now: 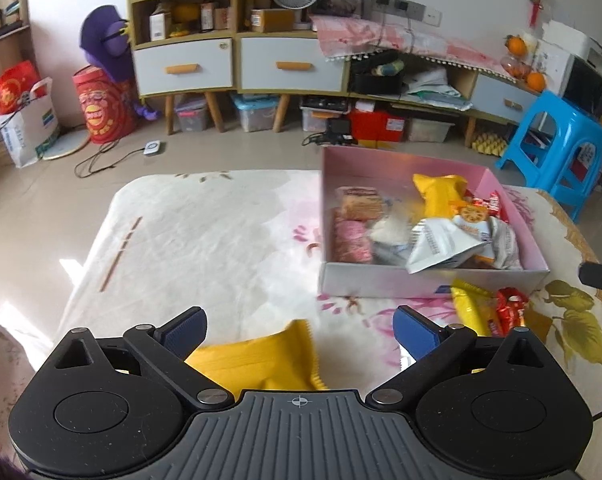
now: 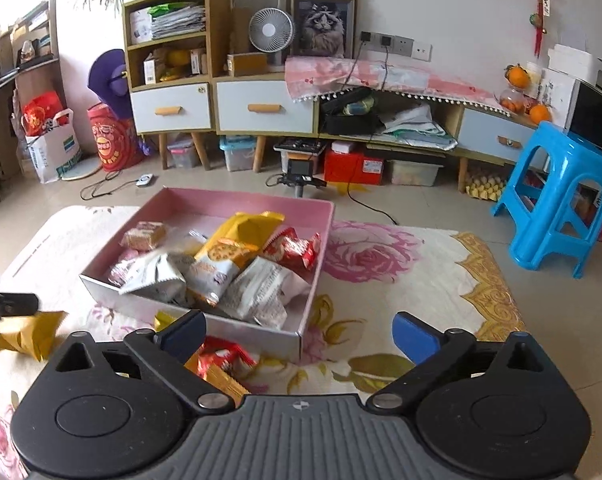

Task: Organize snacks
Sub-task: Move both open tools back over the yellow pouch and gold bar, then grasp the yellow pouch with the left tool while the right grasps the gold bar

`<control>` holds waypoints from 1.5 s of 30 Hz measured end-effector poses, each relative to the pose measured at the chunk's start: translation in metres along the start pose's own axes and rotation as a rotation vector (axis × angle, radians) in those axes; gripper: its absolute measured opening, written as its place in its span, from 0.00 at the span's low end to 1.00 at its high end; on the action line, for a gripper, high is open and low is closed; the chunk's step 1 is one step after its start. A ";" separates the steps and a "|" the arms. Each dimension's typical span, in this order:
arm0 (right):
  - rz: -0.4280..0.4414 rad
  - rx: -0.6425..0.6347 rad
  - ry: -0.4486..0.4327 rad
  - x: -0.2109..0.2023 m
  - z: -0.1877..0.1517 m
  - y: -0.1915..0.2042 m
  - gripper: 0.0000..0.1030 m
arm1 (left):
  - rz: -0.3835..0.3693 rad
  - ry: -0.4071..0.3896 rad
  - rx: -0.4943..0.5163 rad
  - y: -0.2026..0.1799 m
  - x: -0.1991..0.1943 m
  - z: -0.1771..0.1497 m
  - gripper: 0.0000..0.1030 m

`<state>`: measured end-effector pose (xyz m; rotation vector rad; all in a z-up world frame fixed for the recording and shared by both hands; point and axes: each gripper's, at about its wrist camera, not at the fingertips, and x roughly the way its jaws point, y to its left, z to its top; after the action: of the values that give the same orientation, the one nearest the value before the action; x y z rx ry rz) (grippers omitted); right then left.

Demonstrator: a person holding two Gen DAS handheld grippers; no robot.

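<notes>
Lying between wide left tongs, yellow packet, long axis pointing forward-right; right tongs wide, empty.

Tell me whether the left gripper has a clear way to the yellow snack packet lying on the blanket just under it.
Probably yes. The left gripper is open, and the yellow snack packet lies on the floral blanket between its fingers with nothing over it; the pink cardboard box sits off to the right.
</notes>
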<state>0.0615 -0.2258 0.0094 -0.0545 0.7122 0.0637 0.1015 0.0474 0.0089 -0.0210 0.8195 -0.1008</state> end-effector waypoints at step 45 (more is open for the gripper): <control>0.053 -0.134 0.203 0.037 -0.069 0.062 0.89 | -0.313 0.117 0.456 0.025 0.024 -0.051 0.98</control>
<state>0.0396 -0.1679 -0.0689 -0.1722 0.9120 0.1584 0.0827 0.0712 -0.0444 0.2894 0.8895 -0.5870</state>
